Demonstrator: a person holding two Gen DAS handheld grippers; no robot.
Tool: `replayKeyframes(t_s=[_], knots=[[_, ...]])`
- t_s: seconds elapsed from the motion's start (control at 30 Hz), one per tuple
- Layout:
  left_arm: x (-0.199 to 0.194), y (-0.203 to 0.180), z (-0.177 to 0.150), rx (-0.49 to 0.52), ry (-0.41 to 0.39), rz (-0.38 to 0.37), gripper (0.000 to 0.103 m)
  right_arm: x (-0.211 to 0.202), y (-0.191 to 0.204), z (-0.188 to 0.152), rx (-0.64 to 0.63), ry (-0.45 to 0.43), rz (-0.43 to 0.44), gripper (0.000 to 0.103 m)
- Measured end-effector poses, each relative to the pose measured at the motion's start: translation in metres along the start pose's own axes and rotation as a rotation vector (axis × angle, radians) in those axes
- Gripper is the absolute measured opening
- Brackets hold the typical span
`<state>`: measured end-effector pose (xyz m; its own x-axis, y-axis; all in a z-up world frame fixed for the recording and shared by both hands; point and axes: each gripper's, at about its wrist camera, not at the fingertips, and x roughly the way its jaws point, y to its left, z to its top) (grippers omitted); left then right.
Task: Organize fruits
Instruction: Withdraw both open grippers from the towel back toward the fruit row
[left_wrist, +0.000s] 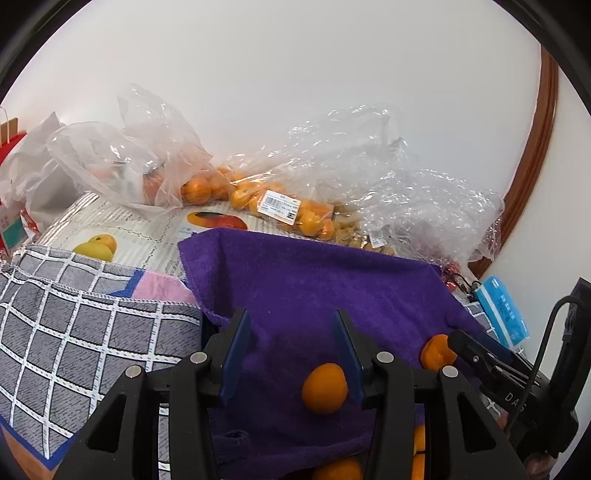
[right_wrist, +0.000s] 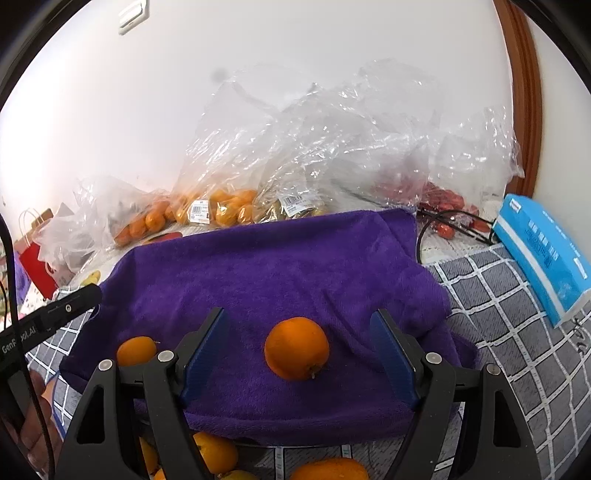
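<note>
A purple towel (left_wrist: 332, 288) (right_wrist: 280, 266) is spread on the table. Two oranges lie on it. In the left wrist view one orange (left_wrist: 325, 387) sits beside the right finger of my open left gripper (left_wrist: 291, 332). The other orange (left_wrist: 436, 352) lies by the tip of my right gripper. In the right wrist view my right gripper (right_wrist: 299, 332) is open with an orange (right_wrist: 296, 349) lying free between its fingers. The second orange (right_wrist: 136, 350) lies left. Several more oranges (right_wrist: 218, 452) lie below the towel's near edge.
Clear plastic bags of oranges (left_wrist: 280, 206) (right_wrist: 221, 210) and red fruit (right_wrist: 443, 199) stand along the wall. A grey checked cloth (left_wrist: 74, 332) (right_wrist: 517, 332) covers the table. A blue tissue pack (right_wrist: 543, 254) (left_wrist: 502, 310) lies right. A red paper bag (right_wrist: 37, 258) stands left.
</note>
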<state>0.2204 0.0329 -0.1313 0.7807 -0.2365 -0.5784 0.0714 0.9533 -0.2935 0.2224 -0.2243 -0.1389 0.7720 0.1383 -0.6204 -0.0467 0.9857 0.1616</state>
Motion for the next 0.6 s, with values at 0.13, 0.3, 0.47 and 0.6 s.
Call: replayKeyframes(t_s=[0.13, 0.3, 0.47, 0.6], knots=[[-0.006, -0.005, -0.002, 0.015, -0.026, -0.009, 0.043, -0.003, -0.004, 0.0, 0.031, -0.013, 0.029, 0.079], [-0.01, -0.009, -0.003, 0.036, -0.031, -0.026, 0.044, -0.009, -0.002, 0.001, 0.018, -0.03, 0.003, 0.079], [-0.012, -0.008, -0.002, 0.031, -0.03, -0.024, 0.046, -0.013, 0.007, 0.004, -0.035, -0.021, -0.034, 0.082], [-0.014, -0.006, -0.002, 0.016, -0.041, -0.021, 0.048, -0.021, 0.013, 0.004, -0.051, -0.025, -0.032, 0.082]])
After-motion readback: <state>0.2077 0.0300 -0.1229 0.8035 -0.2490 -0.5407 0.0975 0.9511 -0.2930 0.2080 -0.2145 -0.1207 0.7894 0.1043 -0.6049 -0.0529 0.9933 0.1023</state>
